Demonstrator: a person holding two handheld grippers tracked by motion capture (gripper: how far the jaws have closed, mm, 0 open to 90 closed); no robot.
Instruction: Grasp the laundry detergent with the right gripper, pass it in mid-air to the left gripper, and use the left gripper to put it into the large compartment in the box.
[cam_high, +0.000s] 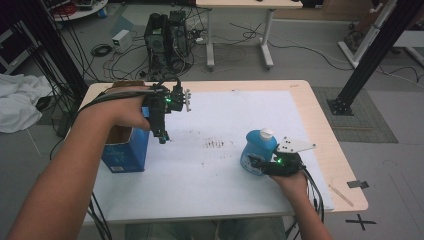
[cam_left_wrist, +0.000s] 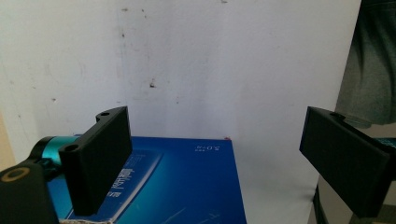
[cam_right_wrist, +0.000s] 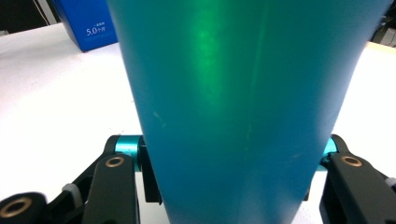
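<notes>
With my right forearm coming in low from the near edge of the table (cam_high: 305, 100), my right claw (cam_high: 257, 161) lies level at the surface, jaws clamped on the lower body of the blue bottle (cam_high: 259, 147). The bottle stands upright directly ahead of that claw, white cap (cam_high: 267, 133) on top; in the right gripper view its teal wall (cam_right_wrist: 233, 102) sits squarely between the jaws. My left hand (cam_high: 122, 111) is raised, wrist bent, left claw (cam_high: 162, 135) pointing down toward the white sheet (cam_high: 225, 120). Its jaws stand wide with nothing between them. The blue box (cam_high: 125, 152) sits just below and beside that claw, open top up.
</notes>
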